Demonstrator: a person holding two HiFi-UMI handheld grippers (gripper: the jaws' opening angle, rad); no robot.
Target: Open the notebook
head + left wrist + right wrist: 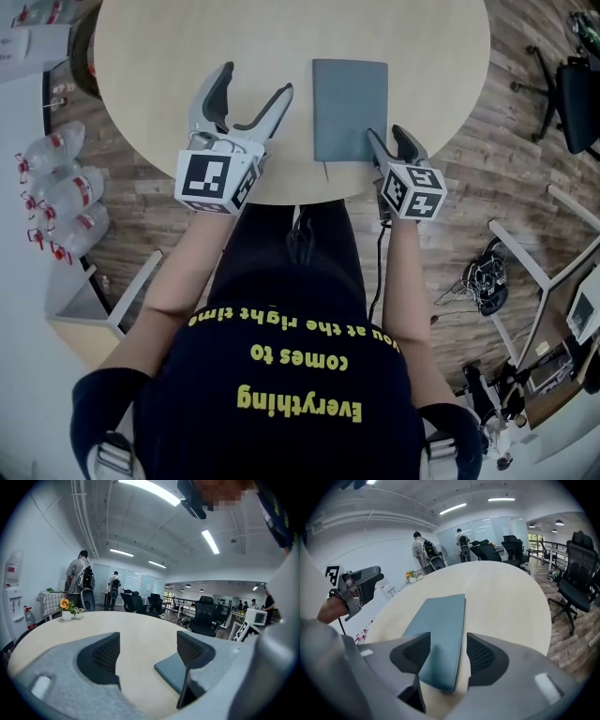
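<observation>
A closed grey-blue notebook (pixel 349 110) lies flat on the round beige table (pixel 169 56), close to its near edge. My right gripper (pixel 386 134) hangs open over the notebook's near right corner, tilted down. In the right gripper view the notebook (pixel 440 620) runs away from the jaws, its right edge in the gap between them, and neither pad presses on it. My left gripper (pixel 255 82) is open and holds nothing, above bare table to the left of the notebook. In the left gripper view the notebook (pixel 171 671) shows partly behind the right finger (pixel 193 651).
A small pot of flowers (pixel 65 609) stands at the table's far side. Water bottles (pixel 56 187) lie on the floor to the left, and an office chair (pixel 577 94) stands at the right. Two people (pixel 80 581) stand far behind the table.
</observation>
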